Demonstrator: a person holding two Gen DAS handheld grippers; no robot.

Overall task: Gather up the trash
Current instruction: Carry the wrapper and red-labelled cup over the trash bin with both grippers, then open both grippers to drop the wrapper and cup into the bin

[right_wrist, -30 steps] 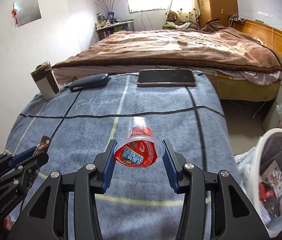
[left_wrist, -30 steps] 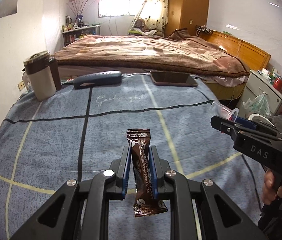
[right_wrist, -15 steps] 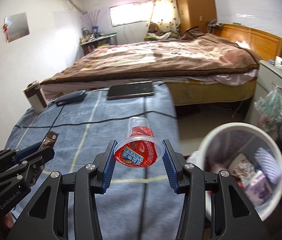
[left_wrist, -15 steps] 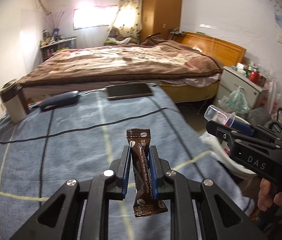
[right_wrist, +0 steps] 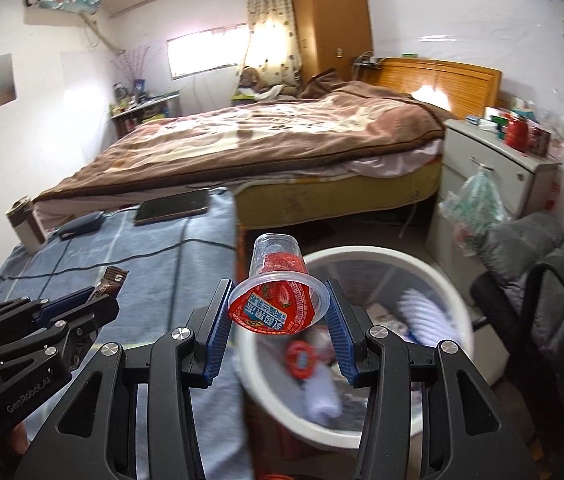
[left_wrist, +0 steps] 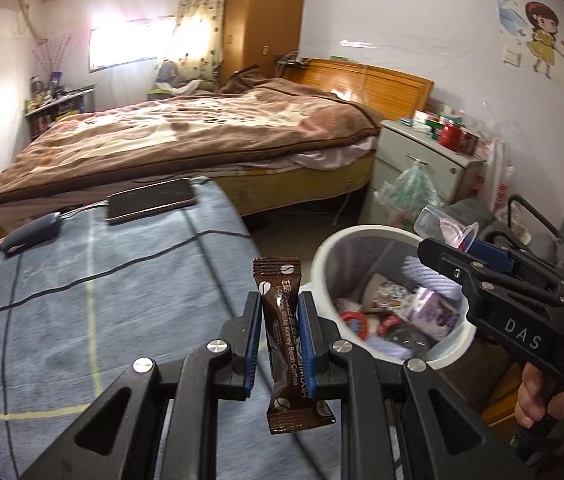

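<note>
My left gripper (left_wrist: 280,312) is shut on a brown coffee sachet (left_wrist: 283,344), held upright over the right edge of the blue-covered table (left_wrist: 82,300), just left of the bin. My right gripper (right_wrist: 278,304) is shut on a clear plastic jelly cup (right_wrist: 278,300) with a red foil lid, held over the near left rim of the white trash bin (right_wrist: 361,254). The bin (left_wrist: 321,256) holds several pieces of rubbish. The right gripper (left_wrist: 465,248) with the cup (left_wrist: 441,222) shows over the bin's far side in the left wrist view. The left gripper (right_wrist: 94,296) shows at left in the right wrist view.
A tablet (left_wrist: 150,204), a dark case (left_wrist: 30,232) and a thermos (right_wrist: 26,224) lie at the table's far end. A brown-blanketed bed (left_wrist: 202,132) stands behind. A white nightstand (left_wrist: 421,160) with a hanging bag and a dark chair (right_wrist: 541,280) stand right of the bin.
Both grippers have swung right from over the table to the trash bin, each still holding its item. The bin now sits close under the right gripper.
</note>
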